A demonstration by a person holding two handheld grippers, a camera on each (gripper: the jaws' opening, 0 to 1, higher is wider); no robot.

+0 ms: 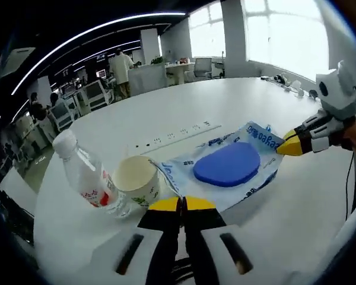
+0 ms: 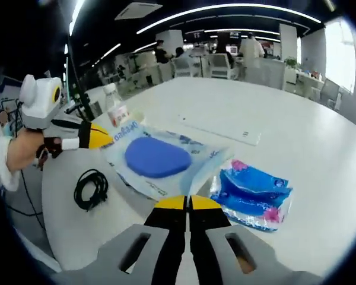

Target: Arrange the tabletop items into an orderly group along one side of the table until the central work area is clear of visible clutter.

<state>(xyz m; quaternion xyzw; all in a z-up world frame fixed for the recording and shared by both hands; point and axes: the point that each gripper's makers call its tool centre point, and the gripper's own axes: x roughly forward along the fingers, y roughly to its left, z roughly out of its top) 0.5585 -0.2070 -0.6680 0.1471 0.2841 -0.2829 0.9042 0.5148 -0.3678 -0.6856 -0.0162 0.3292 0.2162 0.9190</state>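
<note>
A clear plastic package (image 1: 249,169) holding a blue oval pad (image 1: 227,164) lies flat on the white table (image 1: 184,110). My left gripper (image 1: 181,203) is shut, its yellow tips pinching the package's near edge. My right gripper (image 1: 292,146) comes in from the right, shut on the far corner. In the right gripper view the package (image 2: 193,163) with its pad (image 2: 157,157) lies ahead of my right gripper (image 2: 188,203), which is shut at its near corner. My left gripper (image 2: 97,136) grips the opposite corner.
A plastic bottle (image 1: 83,175) with a red label and a paper cup (image 1: 136,178) stand left of the package. A socket strip (image 1: 178,133) is set in the table. A black cable coil (image 2: 90,189) and a blue tissue pack (image 2: 252,193) flank the package.
</note>
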